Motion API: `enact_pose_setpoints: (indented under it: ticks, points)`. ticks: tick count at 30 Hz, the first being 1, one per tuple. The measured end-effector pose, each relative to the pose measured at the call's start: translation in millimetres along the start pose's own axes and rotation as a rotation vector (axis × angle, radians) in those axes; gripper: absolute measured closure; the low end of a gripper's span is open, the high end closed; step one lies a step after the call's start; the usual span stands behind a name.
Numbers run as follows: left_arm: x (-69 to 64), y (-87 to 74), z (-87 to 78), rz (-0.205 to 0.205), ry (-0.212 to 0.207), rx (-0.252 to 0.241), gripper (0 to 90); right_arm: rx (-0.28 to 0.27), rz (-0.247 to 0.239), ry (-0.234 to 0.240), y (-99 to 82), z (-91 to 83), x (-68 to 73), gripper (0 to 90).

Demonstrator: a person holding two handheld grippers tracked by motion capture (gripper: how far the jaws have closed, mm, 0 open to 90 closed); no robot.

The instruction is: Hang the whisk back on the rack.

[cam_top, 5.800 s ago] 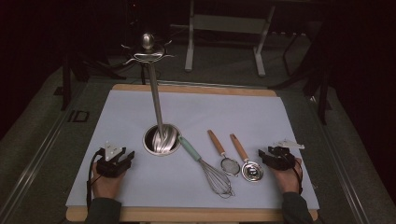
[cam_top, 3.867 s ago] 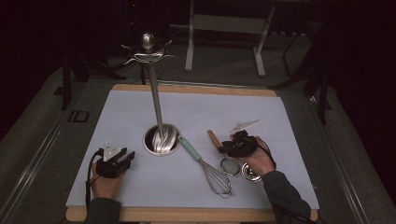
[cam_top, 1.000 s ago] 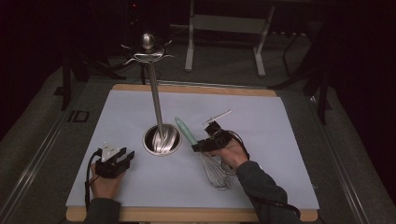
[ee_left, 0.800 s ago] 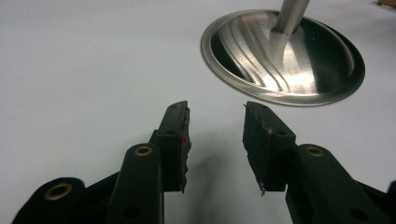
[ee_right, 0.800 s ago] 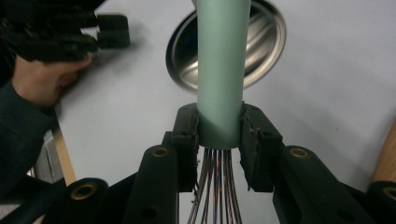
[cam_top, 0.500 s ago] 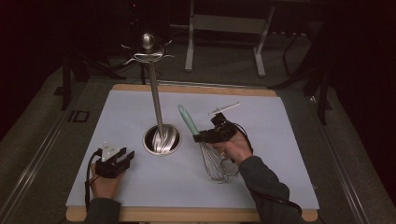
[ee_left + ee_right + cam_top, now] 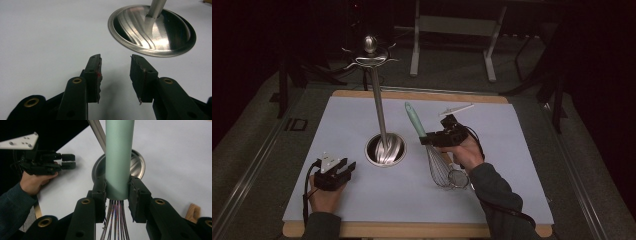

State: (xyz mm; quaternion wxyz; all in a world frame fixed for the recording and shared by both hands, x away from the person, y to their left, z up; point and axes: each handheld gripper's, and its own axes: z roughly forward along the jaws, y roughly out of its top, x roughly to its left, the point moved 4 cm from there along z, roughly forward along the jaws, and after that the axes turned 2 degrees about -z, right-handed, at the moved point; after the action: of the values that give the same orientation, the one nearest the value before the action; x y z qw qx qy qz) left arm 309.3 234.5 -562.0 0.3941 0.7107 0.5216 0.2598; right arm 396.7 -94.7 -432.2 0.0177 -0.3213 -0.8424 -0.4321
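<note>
A whisk with a pale green handle [image 7: 414, 119] and steel wires [image 7: 441, 169] hangs tilted over the mat, handle up and leaning toward the far left. My right gripper [image 7: 429, 138] is shut on the handle's lower end; in the right gripper view the pads [image 7: 100, 192] press both sides of the green handle [image 7: 119, 157] just above the wires [image 7: 115, 220]. My left gripper [image 7: 343, 169] rests on the mat at the near left, open, with nothing between its jaws [image 7: 116, 75].
A steel utensil stand has a round base [image 7: 385, 150] [image 7: 152, 30] mid-mat, a tall pole [image 7: 378, 102] and hooks on top [image 7: 371, 50]. A small strainer [image 7: 458, 177] lies under the whisk wires. A wooden handle end [image 7: 192, 212] pokes in. The pale mat [image 7: 512, 130] sits on a wooden board.
The right hand came in from the right edge, closed on the whisk that lay on the mat, and has raised it with the handle swinging up. The left gripper has not moved.
</note>
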Motion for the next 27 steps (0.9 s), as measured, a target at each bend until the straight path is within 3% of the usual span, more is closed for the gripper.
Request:
enact_pose_setpoints:
  ticks: [19,27]
  points:
    - [0.3,-0.1,-0.8,-0.009,-0.001,-0.010,61.4,-0.100,-0.169,-0.017,19.6,-22.6,11.1,69.2]
    - [0.6,-0.1,-0.9,-0.012,-0.002,-0.009,60.8,-0.134,-0.287,-0.010,24.7,-29.9,19.0,69.2]
